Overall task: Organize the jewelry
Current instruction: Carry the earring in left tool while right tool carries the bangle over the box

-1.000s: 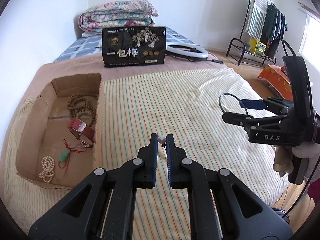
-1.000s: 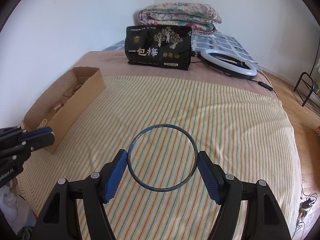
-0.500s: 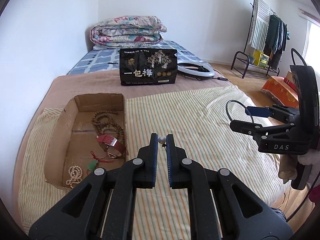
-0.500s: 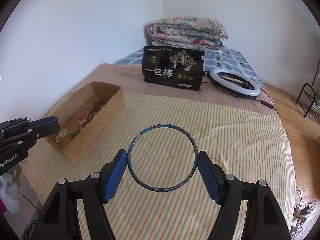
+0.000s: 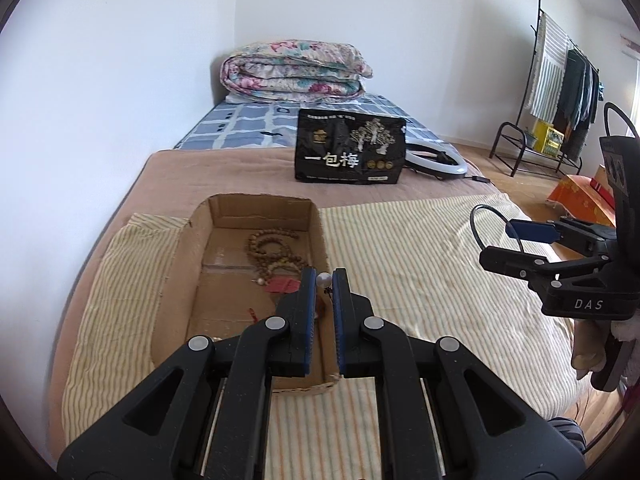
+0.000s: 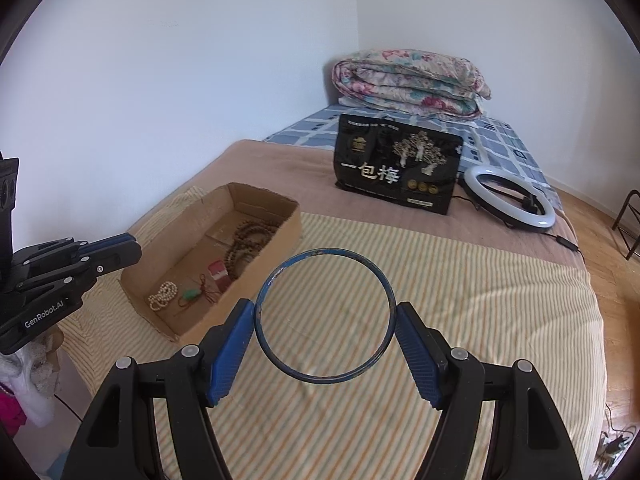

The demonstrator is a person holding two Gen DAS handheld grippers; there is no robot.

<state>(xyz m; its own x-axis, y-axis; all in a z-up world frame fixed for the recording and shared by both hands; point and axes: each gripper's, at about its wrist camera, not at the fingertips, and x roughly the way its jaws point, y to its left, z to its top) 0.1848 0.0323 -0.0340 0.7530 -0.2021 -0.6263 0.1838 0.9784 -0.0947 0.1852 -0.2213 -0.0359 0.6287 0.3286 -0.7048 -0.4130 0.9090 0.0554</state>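
My left gripper [image 5: 324, 280] is shut on a small pearl piece [image 5: 323, 279] and hovers over the right side of the open cardboard box [image 5: 188, 256]. The box holds brown prayer beads [image 5: 272, 248], a red item [image 5: 284, 285] and, in the right wrist view, a pearl bracelet [image 6: 163, 295] and a green pendant [image 6: 192, 293]. My right gripper [image 6: 325, 316] is shut on a thin blue bangle [image 6: 280, 272], held above the striped cloth, right of the box [image 6: 276, 240]. The right gripper also shows in the left wrist view [image 5: 532, 240], and the left in the right wrist view [image 6: 116, 248].
A black printed bag [image 5: 348, 152] stands beyond the box, with a white ring light [image 6: 512, 200] beside it. A folded floral quilt [image 5: 296, 72] lies at the head of the bed. A clothes rack [image 5: 560, 96] stands far right. The wall runs along the left.
Both grippers have drawn back and swung left; the box now lies under my left gripper's tips. Both grips are unchanged.
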